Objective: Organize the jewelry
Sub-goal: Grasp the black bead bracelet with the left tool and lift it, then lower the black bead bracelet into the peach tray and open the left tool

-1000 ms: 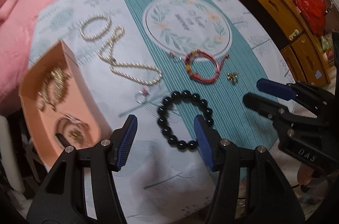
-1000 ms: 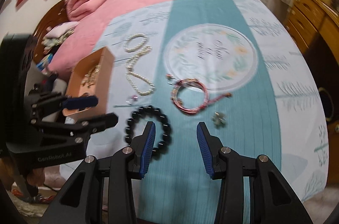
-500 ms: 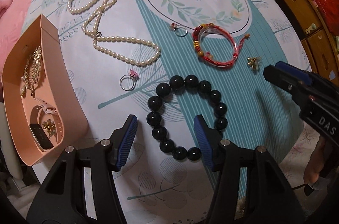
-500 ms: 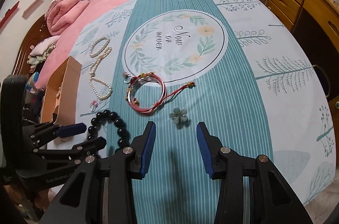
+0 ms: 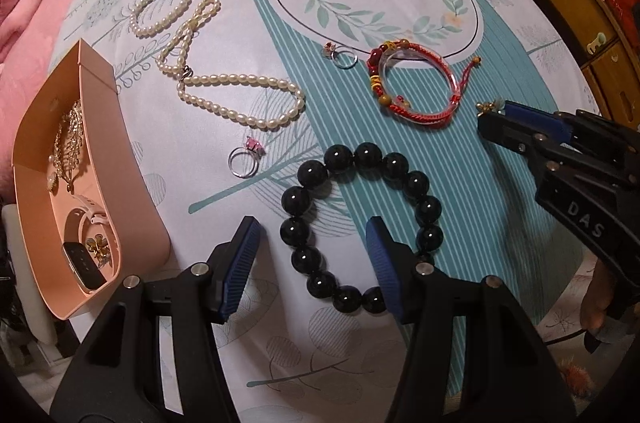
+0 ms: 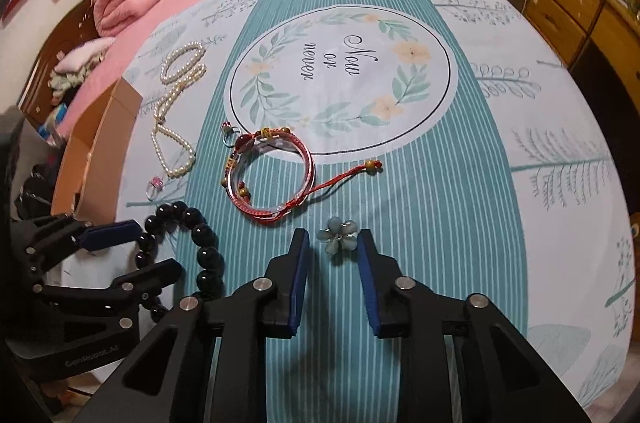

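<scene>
A black bead bracelet [image 5: 360, 159] lies on the patterned tablecloth. My left gripper [image 5: 312, 227] hangs low over its near arc. The jaws are closing slightly, with beads between them, and the pads are clear of the beads. A small pale blue flower charm [image 6: 338, 231] sits between the fingers of my right gripper [image 6: 332, 237]. Those jaws are closing, with a thin gap still on each side of the charm. A pink box [image 5: 132, 183] at the left holds a gold brooch, a watch and a small flower piece.
A red cord bracelet [image 5: 416, 115], a pearl necklace [image 5: 240, 83], a pearl bracelet [image 5: 160, 7], a pink-stone ring [image 5: 244, 163] and a second ring [image 5: 342, 57] lie on the cloth. Pink bedding lies beyond the table. Wooden drawers [image 6: 568, 3] stand at the right.
Both grippers have come down closer to the table. The right one shifted from beside the black bracelet to the flower charm, and its jaws narrowed around it.
</scene>
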A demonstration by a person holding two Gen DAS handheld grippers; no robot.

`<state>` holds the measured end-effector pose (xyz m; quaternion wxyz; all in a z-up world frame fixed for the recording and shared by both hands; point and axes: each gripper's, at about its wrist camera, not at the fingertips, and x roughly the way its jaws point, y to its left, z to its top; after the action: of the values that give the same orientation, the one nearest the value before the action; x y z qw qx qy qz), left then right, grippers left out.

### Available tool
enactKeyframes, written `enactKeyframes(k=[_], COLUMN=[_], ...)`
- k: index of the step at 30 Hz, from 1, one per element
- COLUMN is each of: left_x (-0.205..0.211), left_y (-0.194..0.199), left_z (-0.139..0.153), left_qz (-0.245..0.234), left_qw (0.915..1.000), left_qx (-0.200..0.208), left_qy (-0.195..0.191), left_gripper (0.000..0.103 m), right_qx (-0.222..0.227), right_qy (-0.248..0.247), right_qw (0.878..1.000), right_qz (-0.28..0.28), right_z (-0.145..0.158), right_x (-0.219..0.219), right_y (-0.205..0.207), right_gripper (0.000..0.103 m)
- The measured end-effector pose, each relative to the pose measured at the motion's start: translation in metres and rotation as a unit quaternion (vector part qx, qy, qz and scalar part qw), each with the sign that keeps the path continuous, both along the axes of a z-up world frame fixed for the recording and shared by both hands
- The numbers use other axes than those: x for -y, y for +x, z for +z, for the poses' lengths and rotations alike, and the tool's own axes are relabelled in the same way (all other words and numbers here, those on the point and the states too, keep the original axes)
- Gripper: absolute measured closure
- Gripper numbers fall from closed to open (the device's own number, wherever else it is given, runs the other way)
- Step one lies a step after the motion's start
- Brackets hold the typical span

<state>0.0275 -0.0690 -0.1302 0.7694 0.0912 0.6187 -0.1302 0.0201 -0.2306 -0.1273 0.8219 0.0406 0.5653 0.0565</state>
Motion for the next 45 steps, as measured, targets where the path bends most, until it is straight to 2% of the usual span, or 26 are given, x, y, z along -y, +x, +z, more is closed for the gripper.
enactKeyframes(k=[2,4,5,10,13,21,27,33,38,45], left_x=[0.001,0.004,0.006,0.004,0.0,-0.028,-0.066,-0.129,-0.167,-0.191], left_y=[0.001,0.001,0.001,0.002,0.001,-0.004,-0.008,0.004,0.015,0.029], left_z=[0.001,0.003,0.004,0.004,0.014,0.077,0.124,0.159,0.16,0.125], left_qz=[0.002,-0.008,-0.014,-0.009,-0.005,0.01,0.056,0.123,0.152,0.17], left_qw=[1.0,1.0,0.9999,1.0,0.9999,0.9976,0.9924,0.9821,0.9759,0.977], left_qx=[0.002,0.005,0.006,0.003,0.006,0.053,0.099,0.13,0.15,0.122], left_qy=[0.0,0.003,0.005,0.003,-0.01,-0.044,-0.047,-0.06,-0.046,-0.041], left_gripper=[0.062,0.088,0.09,0.091,0.091,0.091,0.091,0.091,0.091,0.091], right_qx=[0.003,0.004,0.005,-0.003,-0.004,0.008,0.026,0.052,0.064,0.057], right_qy=[-0.006,-0.009,-0.009,0.003,0.007,0.03,0.052,0.081,0.092,0.091], right_qw=[1.0,1.0,1.0,1.0,1.0,0.998,0.994,0.984,0.977,0.971], right_qz=[0.006,0.01,0.012,0.015,0.021,0.05,0.095,0.147,0.181,0.213], right_z=[-0.001,-0.001,-0.001,0.0,0.003,0.031,0.061,0.091,0.101,0.099], right_x=[-0.003,-0.004,-0.005,-0.008,-0.013,-0.037,-0.077,-0.132,-0.174,-0.209], right_y=[0.001,0.001,0.001,0.003,0.001,-0.007,0.0,0.016,0.028,0.034], right_gripper=[0.083,0.083,0.083,0.084,0.084,0.084,0.084,0.084,0.084,0.084])
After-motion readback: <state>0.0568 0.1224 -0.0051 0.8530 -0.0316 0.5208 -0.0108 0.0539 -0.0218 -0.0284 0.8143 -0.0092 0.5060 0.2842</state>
